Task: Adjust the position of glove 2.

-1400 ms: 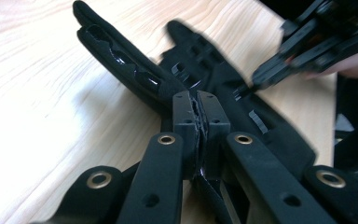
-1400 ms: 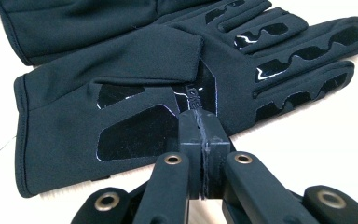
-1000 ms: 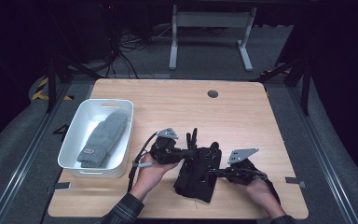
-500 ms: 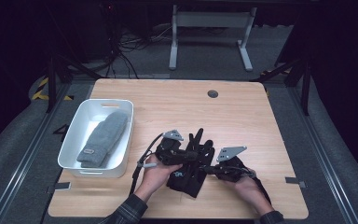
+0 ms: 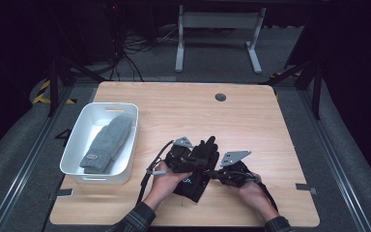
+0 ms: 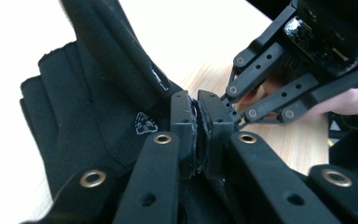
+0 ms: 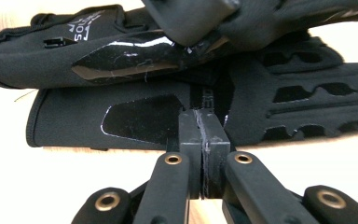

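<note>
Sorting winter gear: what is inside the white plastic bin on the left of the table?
One grey knitted mitten lies in the white plastic bin, small label near its cuff. Whatever is beneath it is covered.

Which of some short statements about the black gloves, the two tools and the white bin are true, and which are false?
1. The left tool is shut on a black glove. True.
2. The right tool is wide open. False: its jaws are pressed together on black glove fabric.
3. The white bin holds a grey mitten. True.
4. The black gloves lie inside the bin. False: they are on the wooden table, between the two tools.
</note>
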{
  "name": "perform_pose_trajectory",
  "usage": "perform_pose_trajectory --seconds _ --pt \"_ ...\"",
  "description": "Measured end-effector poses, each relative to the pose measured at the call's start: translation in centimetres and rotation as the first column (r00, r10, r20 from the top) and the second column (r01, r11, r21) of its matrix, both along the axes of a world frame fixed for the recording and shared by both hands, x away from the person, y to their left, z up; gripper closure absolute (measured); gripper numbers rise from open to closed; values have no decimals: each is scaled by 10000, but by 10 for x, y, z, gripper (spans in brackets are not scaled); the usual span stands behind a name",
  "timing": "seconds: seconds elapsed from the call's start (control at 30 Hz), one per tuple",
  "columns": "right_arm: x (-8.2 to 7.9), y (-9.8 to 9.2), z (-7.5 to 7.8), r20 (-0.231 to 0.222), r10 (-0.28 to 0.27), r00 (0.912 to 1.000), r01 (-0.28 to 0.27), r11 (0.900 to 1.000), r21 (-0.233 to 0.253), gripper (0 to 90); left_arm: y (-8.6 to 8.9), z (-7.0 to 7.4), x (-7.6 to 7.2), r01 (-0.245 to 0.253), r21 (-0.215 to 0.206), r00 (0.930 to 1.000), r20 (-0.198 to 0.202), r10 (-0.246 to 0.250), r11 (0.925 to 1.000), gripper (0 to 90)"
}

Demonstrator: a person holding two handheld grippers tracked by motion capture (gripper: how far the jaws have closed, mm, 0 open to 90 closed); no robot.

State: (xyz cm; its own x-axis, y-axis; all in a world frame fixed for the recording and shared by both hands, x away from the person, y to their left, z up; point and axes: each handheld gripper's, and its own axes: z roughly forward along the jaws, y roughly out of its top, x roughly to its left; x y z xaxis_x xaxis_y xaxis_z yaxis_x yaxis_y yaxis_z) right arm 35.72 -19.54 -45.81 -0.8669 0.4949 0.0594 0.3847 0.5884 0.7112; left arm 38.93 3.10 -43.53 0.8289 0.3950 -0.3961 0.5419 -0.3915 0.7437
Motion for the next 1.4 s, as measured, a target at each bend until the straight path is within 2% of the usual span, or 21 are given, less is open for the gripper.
perform_pose_trajectory --seconds 0.1,0.23,0.3,0.37,0.4,0.5,0.63,0.67,0.77,0.93,1.07,1.13,1.2,1.23,1.4 --pt "0 -10 5 163 -254 9995 253 9996 113 900 2 4 -2 11 -264 9998 189 -6 9997 807" --pt "3 -30 11 325 -895 9955 884 9956 326 896 7 8 -4 57 -309 9995 308 -48 9995 812" --pt "6 -41 12 406 -1342 9901 1326 9904 403 814 8 9 -5 188 -268 9994 283 -181 9995 882" --pt "9 -50 13 523 -1751 9832 1730 9840 429 720 7 7 -9 336 -61 9991 242 -334 9994 897" --pt "10 -57 13 609 -2075 9763 2052 9778 427 628 6 5 -11 364 27 9991 206 -364 9993 897" --pt "15 -73 10 800 -2888 9540 2869 9573 346 501 2 -2 -21 672 296 9977 23 -673 9973 897" --pt "21 -85 8 937 -3513 9316 3508 9362 224 409 -8 -10 -33 1091 867 9940 -90 -1087 9902 897" --pt "21 -85 8 937 -3513 9316 3508 9362 224 409 -8 -10 -33 1091 867 9940 -90 -1087 9902 897" --pt "24 -91 5 1079 -3881 9153 3893 9210 102 333 -14 -16 -37 1212 1466 9926 -149 -1203 9817 898" --pt "29 -98 0 1064 -4330 8951 4354 9003 9 292 -14 -17 -39 1178 2170 9922 134 -1236 9690 898" --pt "31 -101 -1 1056 -4455 8890 4475 8943 56 286 -5 -17 -37 961 2401 9943 224 -1045 9660 898" --pt "31 -102 -3 998 -4498 8875 4518 8921 36 283 0 -16 -35 1019 2508 9943 56 -1067 9627 898" --pt "32 -102 -4 1000 -4502 8873 4525 8918 -11 283 4 -17 -34 710 2599 9965 233 -798 9630 898" --pt "32 -102 -4 1016 -4490 8877 4517 8922 -38 283 8 -16 -33 636 2796 9965 339 -761 9580 898" --pt "32 -101 -6 1096 -4471 8877 4508 8926 -104 273 20 -14 -30 189 3141 9972 627 -406 9492 897"
